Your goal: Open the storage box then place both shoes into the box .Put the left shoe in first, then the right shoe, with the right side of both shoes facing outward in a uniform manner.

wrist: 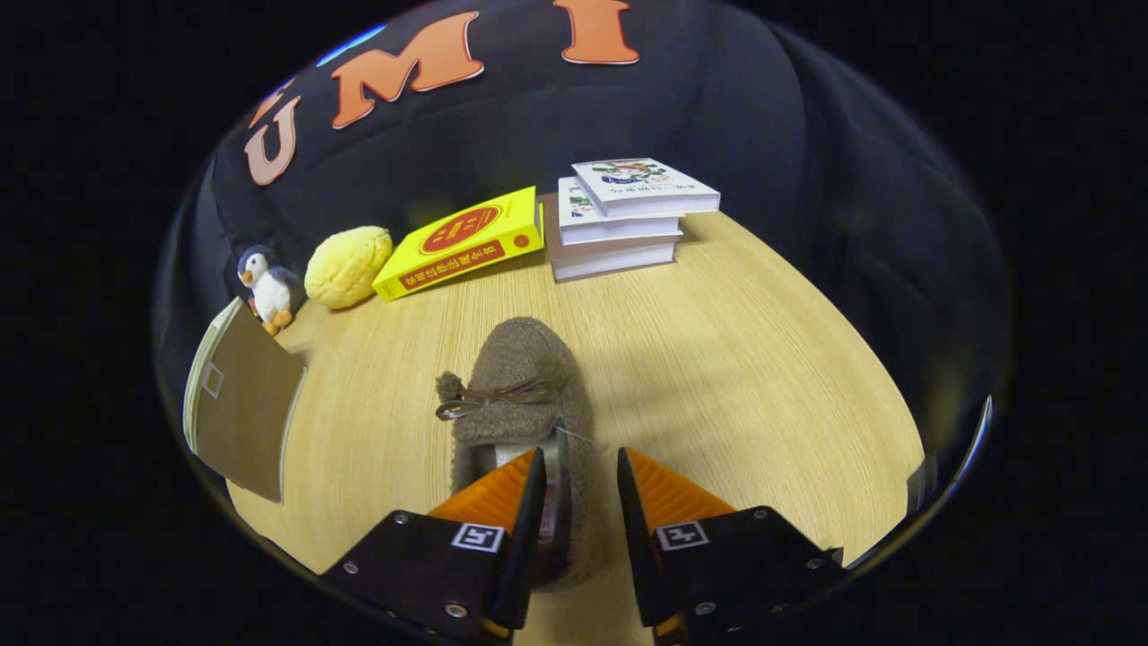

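The gripper (579, 467) straddles the right wall of a fuzzy brown shoe (525, 395) on the wooden table (735, 377), fingers narrowly apart; whether they press it I cannot tell. Beyond the shoe's toe lie a yellow book (462, 244) and stacked books (623, 220), with a penguin toy (267, 287) farther left
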`<state>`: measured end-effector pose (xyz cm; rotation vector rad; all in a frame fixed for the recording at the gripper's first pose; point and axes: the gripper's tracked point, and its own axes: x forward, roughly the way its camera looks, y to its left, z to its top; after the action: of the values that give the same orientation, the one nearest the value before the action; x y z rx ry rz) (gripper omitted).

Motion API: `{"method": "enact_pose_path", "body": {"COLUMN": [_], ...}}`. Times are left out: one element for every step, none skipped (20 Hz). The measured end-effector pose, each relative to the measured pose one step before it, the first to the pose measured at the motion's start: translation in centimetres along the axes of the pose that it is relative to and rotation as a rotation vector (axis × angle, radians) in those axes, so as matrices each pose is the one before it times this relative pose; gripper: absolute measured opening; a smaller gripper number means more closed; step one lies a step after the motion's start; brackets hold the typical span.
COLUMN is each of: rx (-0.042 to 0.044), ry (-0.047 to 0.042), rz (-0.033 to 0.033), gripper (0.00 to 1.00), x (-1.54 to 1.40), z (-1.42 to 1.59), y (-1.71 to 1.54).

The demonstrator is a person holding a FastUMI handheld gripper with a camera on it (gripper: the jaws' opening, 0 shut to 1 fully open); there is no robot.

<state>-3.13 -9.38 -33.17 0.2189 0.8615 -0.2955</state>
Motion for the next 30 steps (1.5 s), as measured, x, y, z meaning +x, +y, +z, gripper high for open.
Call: {"method": "enact_pose_path", "body": {"rx": [-0.00187, 0.00897, 0.00916, 0.0073, 0.01287, 0.01675, 0.01295, 0.00462, 0.00654, 0.00986, 0.01064, 0.01099, 0.0082, 0.00532, 0.00416, 0.00473, 0.01011, 0.01324, 0.01069, 0.009, 0.00228, -0.0025, -0.00347, -0.0011, -0.00132, 0.00254, 0.00168, -0.00029, -0.00163, 0.00008], "ry": [0.01213, 0.01225, -0.00637, -0.00559, 0.00572, 0.00336, -0.0063, -0.01126, -0.00709, -0.00798, -0.01196, -0.01398, -0.0138, -0.01304, -0.01025, -0.01229, -0.01265, -0.00632, -0.00693, -0.01239, -0.00809, -0.00463, -0.00447, -0.00693, -0.00653, -0.00281, -0.00395, -0.00792, -0.00257, -0.00278], "rz": [0.00273, 0.01122, -0.01825, -0.00818, 0.00497, 0.00299, 0.00311, -0.00547, -0.0003, 0.00554, 0.0045, 0.00151, -0.00434, -0.00562, -0.00256, 0.00155, 0.00253, 0.00524, 0.00943, 0.00957, 0.01049, 0.01103, 0.0119, 0.0107, 0.00954, 0.00795, 0.00942, 0.00743, 0.00732, 0.0071], "gripper": [0.42, 0.33, 0.24, 0.09, 0.04, 0.02, 0.01, 0.01, 0.01, 0.01, 0.01, 0.01, 0.01, 0.01, 0.01, 0.01, 0.01, 0.01, 0.0, 0.01, 0.01, 0.01, 0.01, 0.01, 0.0, 0.0, 0.01, 0.01, 0.01, 0.01], "x": [0.495, 0.21, 0.026, 0.094, -0.159, -0.422, -0.475, -0.398, -0.591, -0.576, -0.542, -0.558, -0.642, -0.686, -0.709, -0.82, -0.77, -0.759, -0.751, -0.576, -0.643, -0.606, -0.67, -0.494, -0.479, -0.5, -0.494, -0.334, -0.414, -0.276], "z": [-0.291, -0.238, 0.3, 0.121, -0.24, 0.115, 0.239, 0.296, 0.232, 0.321, 0.4, 0.418, 0.429, 0.334, 0.327, 0.372, 0.396, 0.205, 0.302, 0.347, 0.18, 0.045, 0.032, 0.143, 0.005, -0.118, -0.03, -0.039, -0.064, -0.159], "y": [0.095, 0.3, -0.316, -0.028, 0.193, 0.156, 0.167, 0.024, 0.215, 0.481, 0.546, 0.586, 0.633, 0.794, 1.012, 1.138, 1.327, 1.52, 1.674, 1.788, 1.827, 1.776, 2.045, 1.755, 1.702, 1.629, 1.606, 1.547, 1.486, 1.511]}}
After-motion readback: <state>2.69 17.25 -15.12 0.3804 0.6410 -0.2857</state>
